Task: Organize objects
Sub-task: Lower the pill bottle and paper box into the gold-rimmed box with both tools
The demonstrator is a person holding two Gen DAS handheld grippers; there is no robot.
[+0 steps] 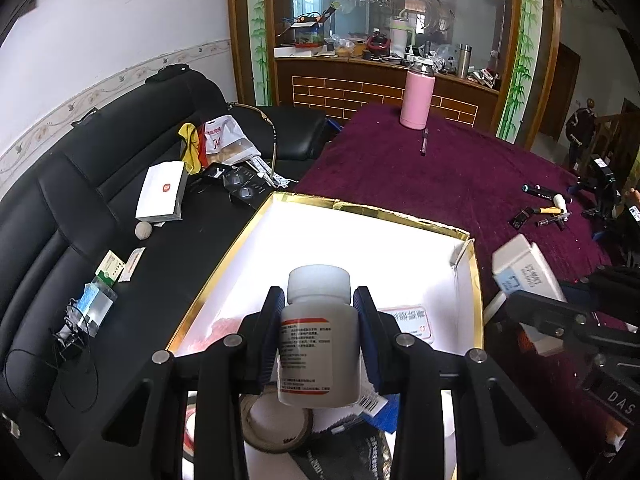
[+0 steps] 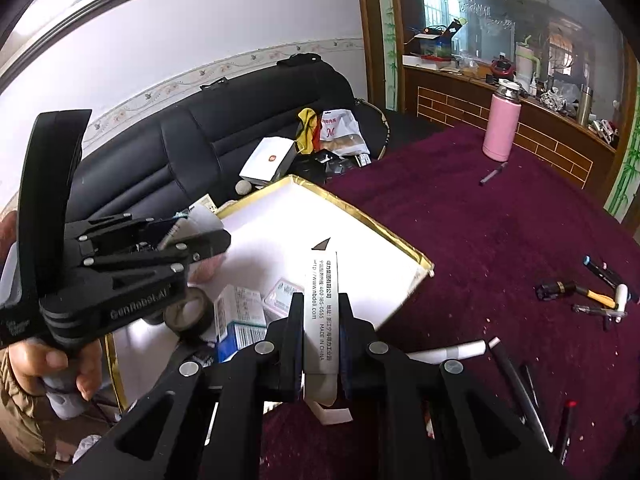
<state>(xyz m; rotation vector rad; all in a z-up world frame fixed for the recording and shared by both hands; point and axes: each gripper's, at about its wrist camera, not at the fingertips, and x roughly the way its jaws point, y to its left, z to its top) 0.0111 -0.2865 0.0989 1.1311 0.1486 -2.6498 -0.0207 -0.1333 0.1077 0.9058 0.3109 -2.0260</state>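
Note:
My left gripper (image 1: pixel 318 304) is shut on a white pill bottle (image 1: pixel 318 344) with a white cap and a red-striped label. It holds the bottle above a white, gold-rimmed box (image 1: pixel 360 208). A tape roll (image 1: pixel 276 428) and some medicine cartons lie in the near end of that box. My right gripper (image 2: pixel 320 304) is shut on a slim white carton (image 2: pixel 320 280) printed with small text, at the box's right edge (image 2: pixel 380 232). In the right wrist view a hand holds the left gripper (image 2: pixel 200 232) over the box's left side. The left wrist view shows the right gripper (image 1: pixel 552 292) and its carton (image 1: pixel 520 264) at the right.
A purple cloth (image 2: pixel 480 240) covers the table. On it stand a pink flask (image 2: pixel 500 124), a lone pen (image 2: pixel 494 174), a cluster of pens and small tools (image 2: pixel 592 288) and a white tube (image 2: pixel 452 350). A black sofa (image 1: pixel 100 184) strewn with packets lies to the left.

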